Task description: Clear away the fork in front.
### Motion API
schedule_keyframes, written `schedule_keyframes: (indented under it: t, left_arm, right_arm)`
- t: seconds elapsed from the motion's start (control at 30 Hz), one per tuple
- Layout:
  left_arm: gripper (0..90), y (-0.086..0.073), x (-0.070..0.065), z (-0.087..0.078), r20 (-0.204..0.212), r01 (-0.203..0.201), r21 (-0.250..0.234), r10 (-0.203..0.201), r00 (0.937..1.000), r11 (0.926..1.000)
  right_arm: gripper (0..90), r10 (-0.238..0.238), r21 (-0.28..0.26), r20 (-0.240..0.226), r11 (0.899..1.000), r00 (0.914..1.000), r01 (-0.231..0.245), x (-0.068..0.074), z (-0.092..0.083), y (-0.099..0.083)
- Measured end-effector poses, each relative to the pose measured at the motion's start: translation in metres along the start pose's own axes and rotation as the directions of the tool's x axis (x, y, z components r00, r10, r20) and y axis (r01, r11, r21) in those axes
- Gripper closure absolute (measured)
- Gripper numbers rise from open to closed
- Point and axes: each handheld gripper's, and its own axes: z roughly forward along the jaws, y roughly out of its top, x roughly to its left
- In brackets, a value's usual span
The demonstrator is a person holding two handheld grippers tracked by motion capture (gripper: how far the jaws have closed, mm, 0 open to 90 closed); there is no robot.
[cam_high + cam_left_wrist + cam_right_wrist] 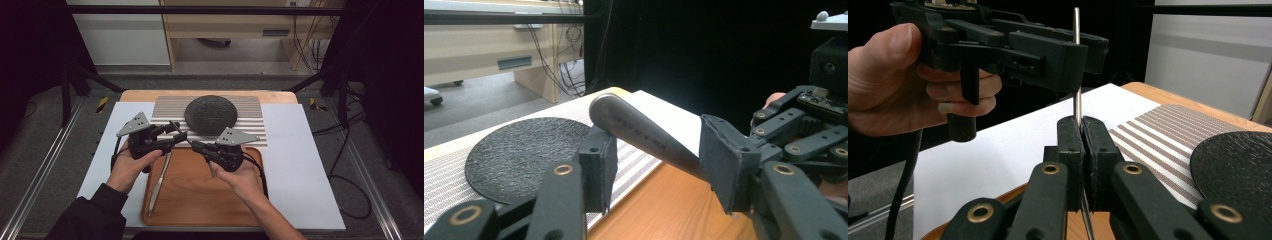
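A flat metal utensil handle (644, 135) with stamped lettering slants up over the wooden tray (200, 200). My right gripper (194, 145) is shut on its thin edge, which rises as a narrow steel line (1076, 30) out of the closed jaws (1082, 125). My left gripper (179, 134) faces it from the left, and the handle passes between its two pads (656, 155) with some room still showing beside it. The left gripper (1080, 52) straddles the steel line higher up in the right gripper view. Both grippers hover just above the tray's far left edge.
A second metal utensil (159, 185) lies along the tray's left side under the left hand. Behind the tray, a round black textured mat (211, 114) sits on a striped placemat (250, 135). A white sheet (300, 165) covers the table; rails and cables flank it.
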Motion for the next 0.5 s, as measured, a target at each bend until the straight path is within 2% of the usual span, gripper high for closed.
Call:
schedule_keyframes:
  t: [0.3, 0.5]
  left_arm:
    - [59.7, 0.0006, -0.0023, 0.002, 0.009, 0.022, -0.004, -0.022, 0.9997, 0.9998]
    - [66.0, 0.0011, -0.0058, 0.0037, 0.019, 0.02, 0.0, -0.02, 0.9996, 0.9998]
  right_arm:
    - [87.4, 0.015, 0.006, -0.004, 1.0, 0.9999, -0.015, -0.001, 0.0016, -0.0028]
    - [87.4, 0.023, 0.01, -0.005, 1.0, 0.9997, -0.023, -0.0018, 0.0028, -0.0053]
